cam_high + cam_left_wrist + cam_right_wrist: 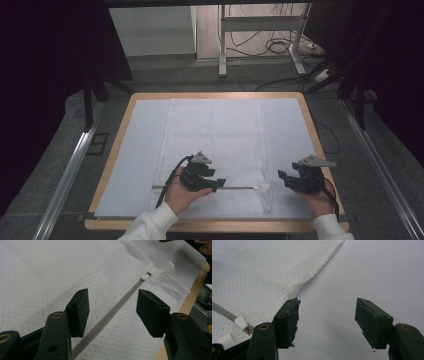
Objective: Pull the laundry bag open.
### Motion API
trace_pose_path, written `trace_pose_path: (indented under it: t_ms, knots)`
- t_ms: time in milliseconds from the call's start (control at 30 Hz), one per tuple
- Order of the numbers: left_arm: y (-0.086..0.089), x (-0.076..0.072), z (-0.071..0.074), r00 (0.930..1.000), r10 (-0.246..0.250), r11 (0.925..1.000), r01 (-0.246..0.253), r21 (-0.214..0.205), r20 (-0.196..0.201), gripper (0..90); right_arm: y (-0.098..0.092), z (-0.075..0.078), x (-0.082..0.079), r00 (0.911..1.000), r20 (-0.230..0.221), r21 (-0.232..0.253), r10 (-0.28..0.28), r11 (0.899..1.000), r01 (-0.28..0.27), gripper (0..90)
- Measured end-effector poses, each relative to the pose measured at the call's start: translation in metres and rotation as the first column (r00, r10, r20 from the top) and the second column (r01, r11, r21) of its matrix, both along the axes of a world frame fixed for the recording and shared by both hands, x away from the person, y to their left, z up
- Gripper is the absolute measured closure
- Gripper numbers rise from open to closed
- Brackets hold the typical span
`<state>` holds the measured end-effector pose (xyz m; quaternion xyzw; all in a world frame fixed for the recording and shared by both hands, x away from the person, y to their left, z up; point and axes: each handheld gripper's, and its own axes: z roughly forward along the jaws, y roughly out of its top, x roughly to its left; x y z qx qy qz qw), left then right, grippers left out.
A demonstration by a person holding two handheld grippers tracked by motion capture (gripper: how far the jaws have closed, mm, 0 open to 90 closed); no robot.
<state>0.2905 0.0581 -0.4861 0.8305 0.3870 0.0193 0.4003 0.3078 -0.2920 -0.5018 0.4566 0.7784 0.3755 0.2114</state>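
Mesh bag soft, light, floppy; grab zipper pull. Your left gripper half-open astride zipper, right gripper open, empty.

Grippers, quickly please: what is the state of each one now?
Left gripper: open, jaws astride the grey zipper of the white mesh bag, not touching.
Right gripper: open, empty.

We see a white mesh cloth bag with a grey ribbed zip, on a smooth matt sheet over the wood-edged table.
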Motion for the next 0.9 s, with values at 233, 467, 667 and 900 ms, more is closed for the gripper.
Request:
trace_pose_path:
  t_ms: [233, 467, 667, 900]
  knots:
    - [-0.021, 0.003, 0.001, 0.9994, -0.027, 0.9995, 0.027, -0.017, -0.023, 45.5, 0.0, 0.0, 0.0, 1.0, 0.003, -0.008, -0.001, 1.0, 0.001, 34.4]
    - [-0.041, 0.007, -0.004, 0.998, -0.052, 0.9986, 0.053, 0.007, -0.035, 47.9, 0.0, -0.001, 0.0, 1.0, 0.006, -0.017, -0.001, 1.0, 0.001, 34.3]
    - [-0.055, 0.01, -0.007, 0.998, -0.048, 0.9978, 0.05, 0.044, -0.041, 48.2, 0.0, -0.002, 0.0, 1.0, 0.004, -0.026, 0.0, 1.0, 0.0, 34.3]
    - [-0.072, 0.013, -0.011, 0.9954, -0.065, 0.9968, 0.068, 0.042, -0.07, 49.3, 0.001, -0.002, 0.0, 1.0, 0.008, -0.034, -0.003, 0.999, 0.004, 34.3]
